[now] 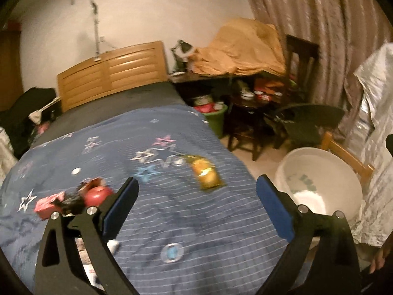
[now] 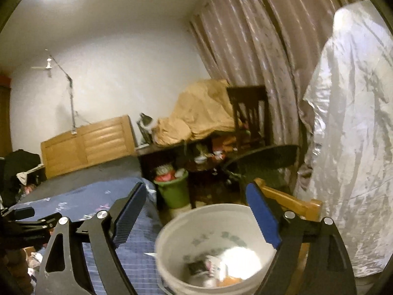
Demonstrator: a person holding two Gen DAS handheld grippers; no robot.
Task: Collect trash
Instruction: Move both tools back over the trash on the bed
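Yellow wrapper on bedspread (print too blurred to read).

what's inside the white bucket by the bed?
The white bucket holds a few crumpled wrappers at the bottom, blurred. The near wall hides the rest of its floor.

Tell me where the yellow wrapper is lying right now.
In the left wrist view the yellow wrapper lies on the blue star-patterned bedspread, toward its right edge, with the white bucket on the floor beyond that edge.

Likely home bedroom, bed, curtains
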